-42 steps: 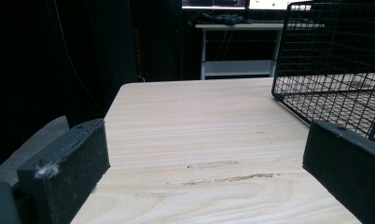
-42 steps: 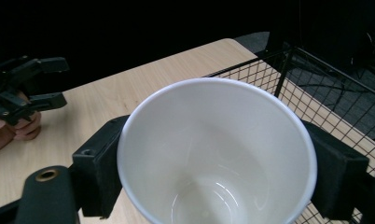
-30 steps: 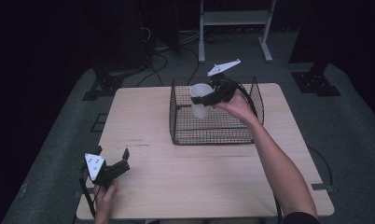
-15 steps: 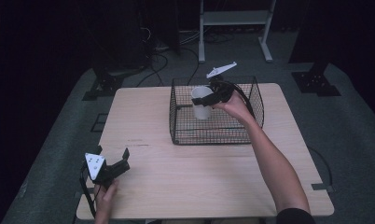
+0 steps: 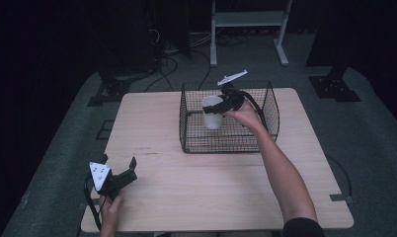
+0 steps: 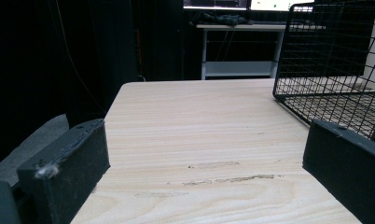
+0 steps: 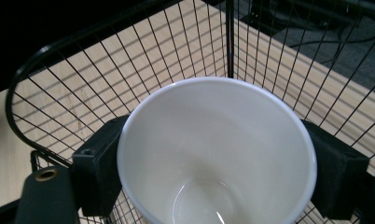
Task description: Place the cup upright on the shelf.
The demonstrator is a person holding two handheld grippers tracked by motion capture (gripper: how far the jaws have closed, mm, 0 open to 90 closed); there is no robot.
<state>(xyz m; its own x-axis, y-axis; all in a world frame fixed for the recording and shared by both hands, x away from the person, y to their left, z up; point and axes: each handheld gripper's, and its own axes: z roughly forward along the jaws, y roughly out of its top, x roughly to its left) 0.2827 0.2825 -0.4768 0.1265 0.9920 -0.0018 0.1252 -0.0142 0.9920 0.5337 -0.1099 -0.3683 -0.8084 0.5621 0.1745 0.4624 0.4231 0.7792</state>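
R arm reaches fwd over black wire basket (image 5: 265,140) | my right gripper (image 5: 225,104) clamps white ceramic cup (image 5: 212,112) inside basket | left gripper (image 5: 118,168) rests near table edge, jaws wide, nothing held

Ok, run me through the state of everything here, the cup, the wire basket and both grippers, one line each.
White cup: upright, empty, gripped on both sides, inside the basket.
Wire basket: standing on the table, open top.
Right gripper: shut on the cup, reaching into the basket.
Left gripper: open, nothing between its jaws, low at the table's near left corner.
Table: bare light wood, faint scuffs ahead of the left gripper.
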